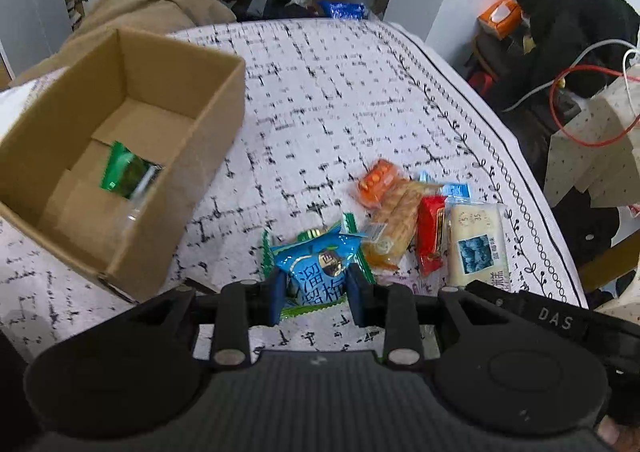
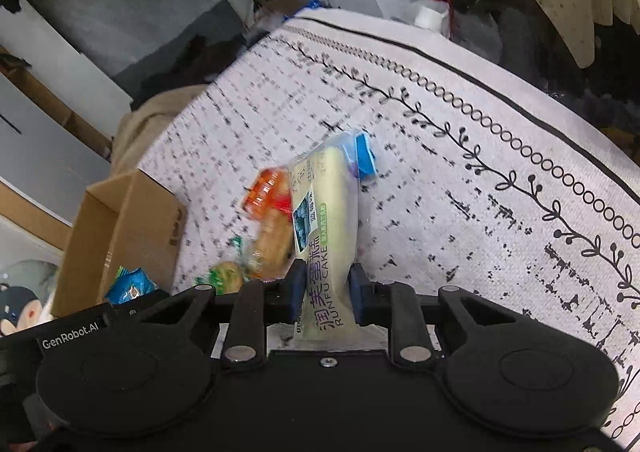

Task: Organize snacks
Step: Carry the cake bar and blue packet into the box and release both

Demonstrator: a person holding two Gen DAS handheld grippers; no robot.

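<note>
My left gripper [image 1: 316, 286] is shut on a blue plum-candy packet [image 1: 320, 270], held just above the patterned cloth. To its left stands an open cardboard box [image 1: 208, 140] with a green packet [image 1: 126, 172] inside. Right of the blue packet lie an orange packet [image 1: 378, 182], a cracker pack [image 1: 394, 228], a red packet [image 1: 431, 234] and a white cake packet [image 1: 478, 244]. In the right wrist view my right gripper [image 2: 326, 292] is shut on that white cake packet [image 2: 324, 220], lifting it on edge. The other snacks [image 2: 268, 220] and the box [image 2: 128, 228] lie to its left.
The snacks rest on a white cloth with black marks [image 1: 340, 92] covering a bed or table. Its bordered edge [image 2: 520, 132] drops off on the right. Beyond are a beige blanket [image 1: 152, 8], dark clothes [image 1: 576, 12], a tissue box [image 1: 500, 16] and red and white cables [image 1: 588, 104].
</note>
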